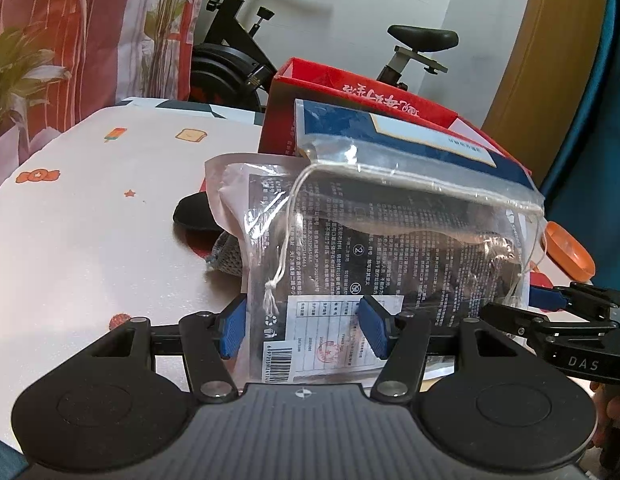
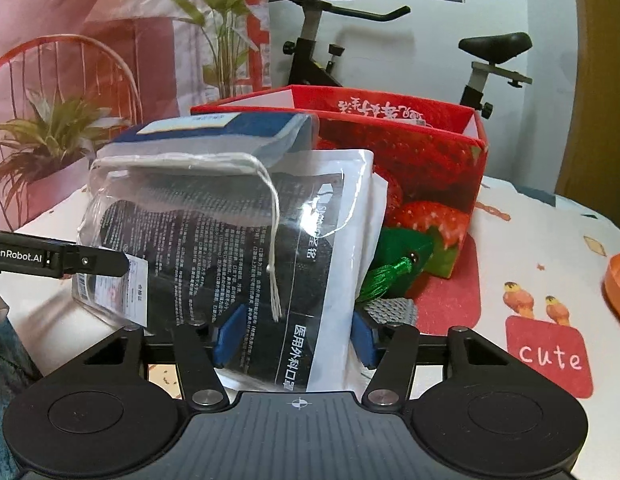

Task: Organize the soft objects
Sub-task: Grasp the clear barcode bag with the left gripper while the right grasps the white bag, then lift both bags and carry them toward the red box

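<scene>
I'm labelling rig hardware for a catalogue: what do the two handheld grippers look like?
Both match: a ribbed dark grey body with a small crosshair mark, two round black discs at its sides, black linkage arms with silver pivot pins, and blue ribbed pads on the jaws. Seen side-on, the left gripper reads "GenRobot.AI" in white; the right gripper reads "DAS".

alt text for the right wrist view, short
The right gripper closes on a plastic pack of face masks, with the left gripper at its far corner. A red strawberry box stands behind on a patterned tablecloth.

Right claw [image 2: 292, 340] straddles the mask packet [image 2: 246, 248] before the strawberry box [image 2: 410, 160].
</scene>
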{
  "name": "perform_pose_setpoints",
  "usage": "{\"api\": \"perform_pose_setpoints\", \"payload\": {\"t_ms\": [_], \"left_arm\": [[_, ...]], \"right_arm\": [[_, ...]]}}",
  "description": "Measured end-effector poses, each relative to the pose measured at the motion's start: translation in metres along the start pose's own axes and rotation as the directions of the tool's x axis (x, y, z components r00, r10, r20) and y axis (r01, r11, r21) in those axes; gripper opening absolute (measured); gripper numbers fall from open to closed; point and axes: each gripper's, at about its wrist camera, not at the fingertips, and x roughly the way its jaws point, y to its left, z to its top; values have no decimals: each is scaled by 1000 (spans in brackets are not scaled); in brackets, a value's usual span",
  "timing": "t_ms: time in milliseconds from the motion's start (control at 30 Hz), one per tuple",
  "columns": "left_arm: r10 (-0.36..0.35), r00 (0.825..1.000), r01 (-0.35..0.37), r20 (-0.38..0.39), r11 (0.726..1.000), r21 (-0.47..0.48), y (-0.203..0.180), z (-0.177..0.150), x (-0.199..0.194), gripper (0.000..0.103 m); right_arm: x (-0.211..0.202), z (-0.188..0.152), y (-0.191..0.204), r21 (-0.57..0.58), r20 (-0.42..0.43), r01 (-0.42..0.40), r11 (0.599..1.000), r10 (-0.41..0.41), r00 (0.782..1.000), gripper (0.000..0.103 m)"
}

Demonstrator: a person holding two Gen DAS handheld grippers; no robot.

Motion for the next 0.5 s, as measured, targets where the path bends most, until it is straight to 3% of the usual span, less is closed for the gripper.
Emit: {"api": "perform_pose_setpoints", "payload": {"t_ms": [267,500], "left_arm": [[-15,998,14,56,1000,24,-5,3,-17,62],[-26,987,15,160,998,66,-15,12,-40,62]], "right_arm": [[-13,7,-1,-9,29,-1,1000,1,1000,50],[-30,16,1,-34,106,11,999,-7,994,50]]}}
